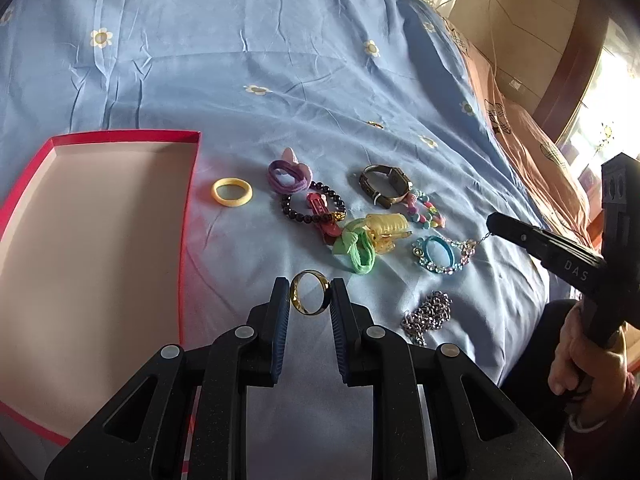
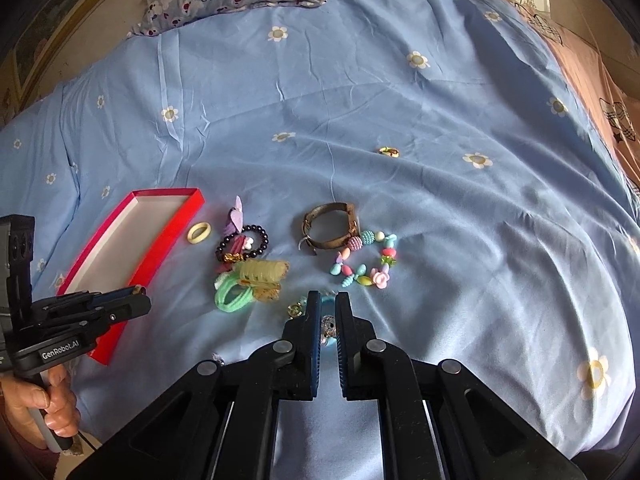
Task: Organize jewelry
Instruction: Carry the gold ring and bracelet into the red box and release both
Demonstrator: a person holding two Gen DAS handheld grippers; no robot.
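blue bedsheet (image 1: 280,80) sags; your left gripper (image 1: 310,292) barely pinches the gold ring (image 1: 309,293), right gripper (image 2: 328,320) clamps the crystal bracelet (image 2: 329,326): either may slip.

a blue daisy-print bed sheet (image 2: 360,112) carries a red box lid (image 1: 96,240) at nine o'clock, a yellow hair tie (image 1: 232,192) beside it, a jewelry cluster centrally, a watch (image 2: 330,226), and a silver chain (image 1: 426,316) at four o'clock.

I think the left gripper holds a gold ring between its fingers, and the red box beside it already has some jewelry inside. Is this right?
Not fully. The left gripper does hold the gold ring, but the red box has no jewelry inside; its visible floor is bare, as the left wrist view shows.
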